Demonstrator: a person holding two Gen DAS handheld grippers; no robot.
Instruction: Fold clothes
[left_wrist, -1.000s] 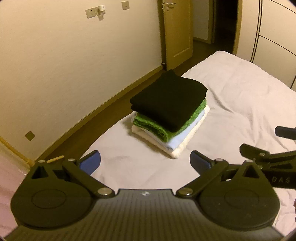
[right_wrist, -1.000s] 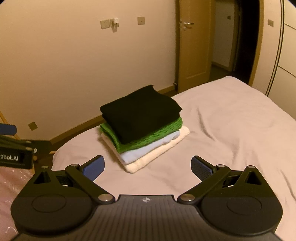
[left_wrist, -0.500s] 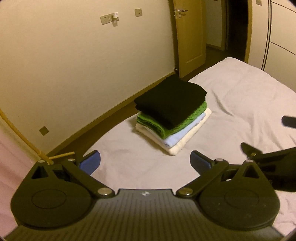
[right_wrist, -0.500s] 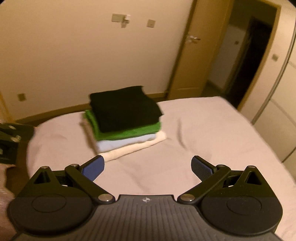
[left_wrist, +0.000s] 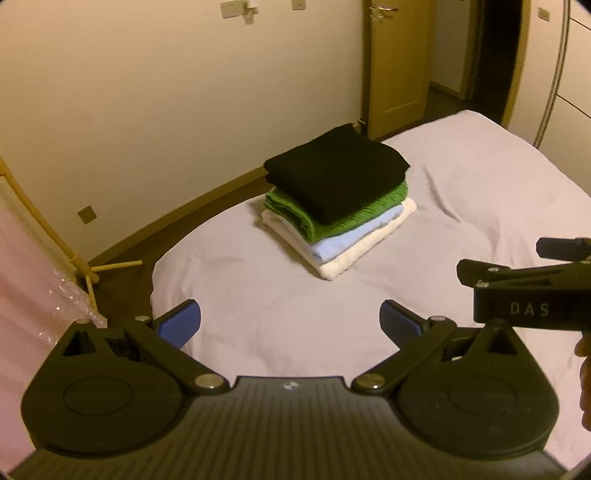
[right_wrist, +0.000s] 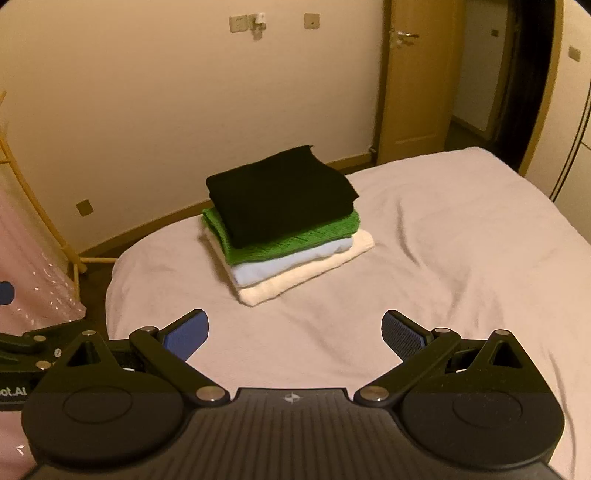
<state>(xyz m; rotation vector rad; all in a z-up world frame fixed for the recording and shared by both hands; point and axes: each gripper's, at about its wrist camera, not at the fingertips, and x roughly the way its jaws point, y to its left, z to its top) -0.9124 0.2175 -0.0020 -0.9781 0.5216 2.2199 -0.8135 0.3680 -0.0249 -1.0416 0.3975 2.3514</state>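
Observation:
A stack of folded clothes lies on the bed near its left edge: a black garment on top, then a green knit, a light blue one and a cream one. My left gripper is open and empty, held above the sheet well short of the stack. My right gripper is open and empty, also short of the stack. The right gripper's body shows at the right of the left wrist view.
The bed has a wrinkled pale sheet. A cream wall runs behind the stack, with a strip of dark floor between. A wooden rack with pink plastic-covered fabric stands at the left. A door is open at the back.
Both grippers have pulled back and risen from the stack, which now looks smaller and farther. The right gripper's view swung back to the right. Both stay open.

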